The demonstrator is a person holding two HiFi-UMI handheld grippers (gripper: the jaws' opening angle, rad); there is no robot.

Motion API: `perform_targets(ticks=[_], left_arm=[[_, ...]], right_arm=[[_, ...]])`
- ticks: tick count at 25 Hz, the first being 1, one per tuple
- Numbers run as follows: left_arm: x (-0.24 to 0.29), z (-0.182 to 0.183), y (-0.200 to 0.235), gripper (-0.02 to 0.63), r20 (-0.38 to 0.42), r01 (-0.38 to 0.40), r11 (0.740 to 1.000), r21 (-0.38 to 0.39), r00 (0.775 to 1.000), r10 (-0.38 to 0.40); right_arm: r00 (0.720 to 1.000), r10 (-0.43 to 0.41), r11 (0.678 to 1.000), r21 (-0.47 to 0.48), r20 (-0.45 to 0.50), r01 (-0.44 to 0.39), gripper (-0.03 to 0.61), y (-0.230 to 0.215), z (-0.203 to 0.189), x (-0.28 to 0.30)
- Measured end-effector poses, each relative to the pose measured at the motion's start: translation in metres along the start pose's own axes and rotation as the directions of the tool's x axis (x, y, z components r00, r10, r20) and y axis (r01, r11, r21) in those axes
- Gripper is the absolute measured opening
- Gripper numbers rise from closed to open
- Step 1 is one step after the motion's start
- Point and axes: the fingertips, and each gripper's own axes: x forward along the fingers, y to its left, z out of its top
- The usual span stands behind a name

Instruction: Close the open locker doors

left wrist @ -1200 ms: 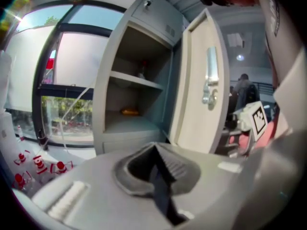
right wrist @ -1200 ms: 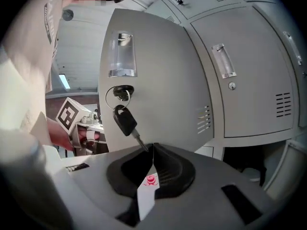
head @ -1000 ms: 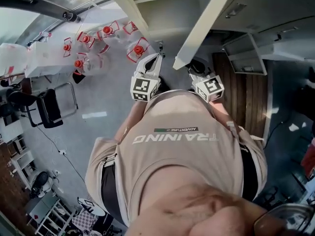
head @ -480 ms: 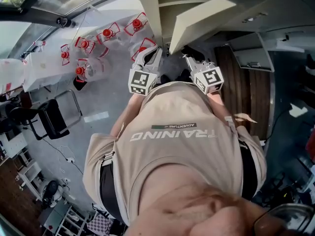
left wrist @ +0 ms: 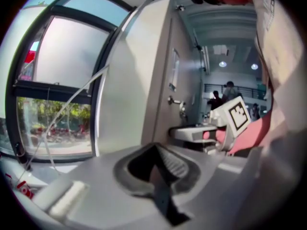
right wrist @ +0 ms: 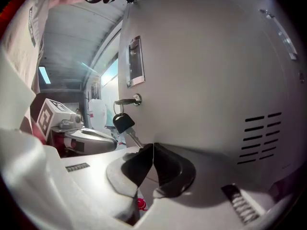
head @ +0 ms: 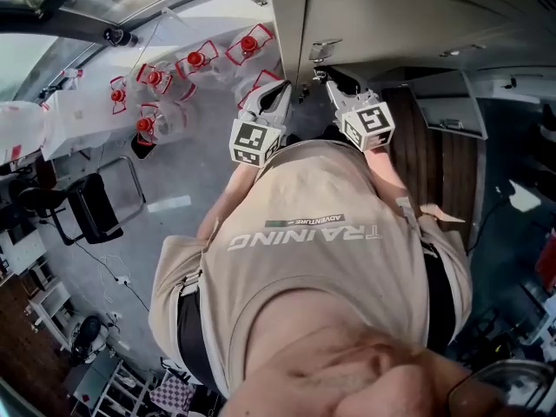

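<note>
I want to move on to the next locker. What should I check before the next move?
1. Right gripper shut and empty, tips against the door: ok.
2. Door fully flush with the locker frame: cannot tell.
3. Key hanging in the lock, clear of the jaws: ok.
4. Left gripper shut, empty, off the door: ok.
5. All doors closed: not ok; a lower door to the right looks open.

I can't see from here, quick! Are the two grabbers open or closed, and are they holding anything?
Left gripper: jaws shut, holding nothing.
Right gripper: jaws shut, holding nothing, tips right by the locker door.
</note>
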Motion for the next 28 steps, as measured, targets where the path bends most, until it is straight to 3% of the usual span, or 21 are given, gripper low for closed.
perform_targets(ticks=[5, 11, 21, 25, 28], left_arm=[[0.003, 0.000, -0.009, 0.000, -0.010, 0.036, 0.999, 0.000, 0.999, -0.036], [0.010, -0.016, -0.027, -0.002, -0.043, 0.122, 0.993, 0.001, 0.992, -0.121], [0.040, -0.041, -0.086, -0.002, -0.102, 0.291, 0.954, 0.069, 0.954, -0.284], [0.053, -0.044, -0.117, -0.002, -0.122, 0.342, 0.935, 0.090, 0.936, -0.331], [0.065, -0.047, -0.141, -0.002, -0.141, 0.355, 0.933, 0.062, 0.928, -0.344]], right_arm=[[1.000, -0.013, 1.000, 0.004, -0.024, 0.014, 0.015, -0.001, -0.002, 0.004], [0.995, -0.093, 0.996, 0.010, -0.041, 0.093, 0.015, 0.002, -0.013, -0.022], [0.960, -0.255, 0.964, 0.051, -0.117, 0.262, 0.015, -0.015, -0.050, -0.099], [0.953, -0.287, 0.954, 0.061, -0.100, 0.293, 0.015, -0.025, -0.059, -0.126], [0.947, -0.313, 0.944, 0.083, -0.068, 0.318, 0.015, -0.040, -0.063, -0.152]])
